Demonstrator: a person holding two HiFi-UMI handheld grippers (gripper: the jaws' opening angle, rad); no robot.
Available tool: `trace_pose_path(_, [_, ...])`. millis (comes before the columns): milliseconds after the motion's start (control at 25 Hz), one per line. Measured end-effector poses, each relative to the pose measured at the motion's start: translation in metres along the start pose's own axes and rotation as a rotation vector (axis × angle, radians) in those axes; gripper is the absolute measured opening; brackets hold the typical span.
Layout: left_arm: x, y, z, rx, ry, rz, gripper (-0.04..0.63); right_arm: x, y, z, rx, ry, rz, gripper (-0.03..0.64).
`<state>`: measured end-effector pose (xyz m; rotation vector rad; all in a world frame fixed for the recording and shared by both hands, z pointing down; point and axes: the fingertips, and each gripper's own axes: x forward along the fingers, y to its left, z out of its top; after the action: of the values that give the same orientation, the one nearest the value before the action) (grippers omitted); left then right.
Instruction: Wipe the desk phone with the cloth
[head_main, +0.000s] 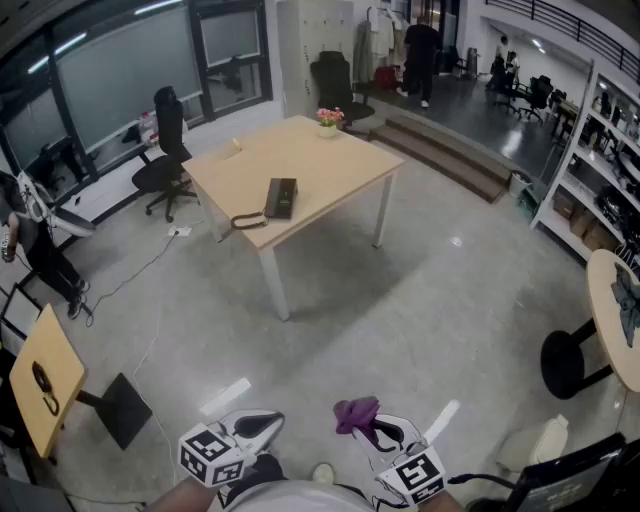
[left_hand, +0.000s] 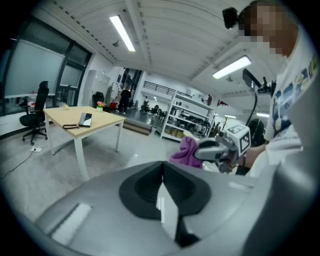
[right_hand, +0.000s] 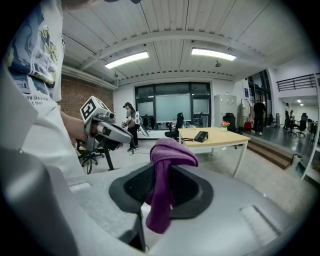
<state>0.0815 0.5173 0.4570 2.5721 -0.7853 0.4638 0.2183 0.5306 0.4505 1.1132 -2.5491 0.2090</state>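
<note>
"Purple cloth (right_hand: 167, 150) is pinched in the right gripper's (right_hand: 159, 186) jaws and drapes over them. Where's the desk phone (head_main: 281, 197)?"

"Flat on the wooden desk (head_main: 330, 160), well apart from us, up at eleven o'clock in the head view. Nothing's wiped yet, I'd say."

"And the left gripper (left_hand: 161, 189)?"

"Jaws pressed together, empty. I'd walk in close, hold that pinch firm, and maybe steady the phone with the left so it doesn't slide."
</note>
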Motion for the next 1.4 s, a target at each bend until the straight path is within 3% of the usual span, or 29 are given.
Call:
trace_pose_path(360, [-0.002, 0.000, 0.020, 0.017, -0.037, -0.015, 0.005, 0.010, 0.004, 0.014, -0.022, -0.007, 0.024, 0.089])
trace_pose_path(520, [-0.017, 0.007, 0.013, -0.022, -0.042, 0.017, 0.005, 0.021, 0.015, 0.013, -0.049, 0.035, 0.084, 0.089])
trace_pose_path(760, [-0.029, 0.035, -0.004, -0.082, -0.050, 0.040, 0.005, 0.056, 0.016, 0.018, -0.040, 0.062, 0.097, 0.089])
trace_pose_path(1200, [-0.027, 0.155, 0.022, -0.128, -0.089, -0.020, 0.005, 0.148, -0.002, 0.055, -0.009, 0.101, 0.037, 0.089])
trace_pose_path(1400, [-0.040, 0.217, 0.049, -0.087, -0.061, -0.072, 0.008, 0.203, -0.019, 0.097, 0.000, 0.076, -0.029, 0.089])
